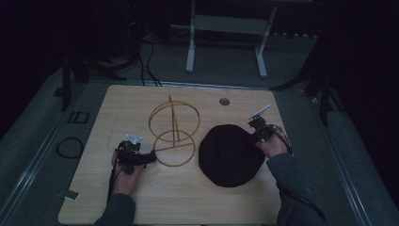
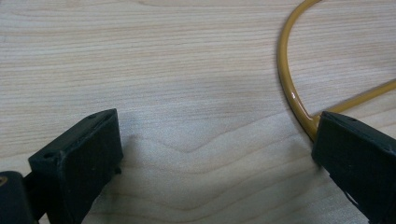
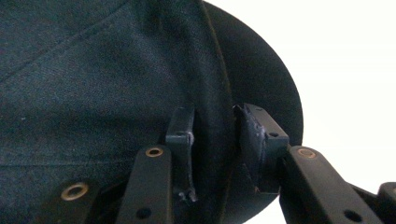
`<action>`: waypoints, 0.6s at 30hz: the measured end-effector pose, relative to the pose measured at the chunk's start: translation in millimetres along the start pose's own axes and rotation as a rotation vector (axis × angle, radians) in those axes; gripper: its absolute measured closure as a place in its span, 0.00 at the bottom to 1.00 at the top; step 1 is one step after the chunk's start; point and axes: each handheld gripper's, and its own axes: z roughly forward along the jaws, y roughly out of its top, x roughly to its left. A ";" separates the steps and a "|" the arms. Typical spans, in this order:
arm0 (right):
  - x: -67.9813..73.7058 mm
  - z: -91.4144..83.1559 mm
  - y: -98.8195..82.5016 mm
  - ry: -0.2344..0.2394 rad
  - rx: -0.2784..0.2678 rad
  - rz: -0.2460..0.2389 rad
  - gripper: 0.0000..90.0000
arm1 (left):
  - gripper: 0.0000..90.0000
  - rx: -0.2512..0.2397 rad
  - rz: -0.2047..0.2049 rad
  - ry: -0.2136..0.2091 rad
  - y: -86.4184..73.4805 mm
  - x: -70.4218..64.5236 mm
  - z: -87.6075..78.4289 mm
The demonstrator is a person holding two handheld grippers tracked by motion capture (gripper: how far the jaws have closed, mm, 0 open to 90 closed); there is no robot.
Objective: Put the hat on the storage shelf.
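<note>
We see the round black fabric hat (image 1: 230, 155) lying flat on the right half of the pale wooden table (image 1: 94, 188), its right edge clamped in our right gripper (image 1: 258, 136). Just left of it stands the yellow wire stand of two hoops (image 1: 174, 136). Our left gripper (image 2: 215, 154), jaws wide apart, sits at the lower hoop's left rim, one jaw touching the wire. Grey floor and dark room surround us.
</note>
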 end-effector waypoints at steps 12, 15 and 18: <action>6.0 -1.0 16.8 -0.034 0.126 -0.025 0.86 | 0.01 0.000 -0.001 0.000 0.0 -0.2 0.0; 0.3 -2.3 17.3 -0.004 0.136 -0.010 0.87 | 0.01 0.000 -0.001 0.000 0.0 -0.2 0.0; -3.6 -4.8 17.2 0.008 0.142 0.002 0.87 | 0.01 0.001 0.000 0.000 0.0 -0.2 -0.1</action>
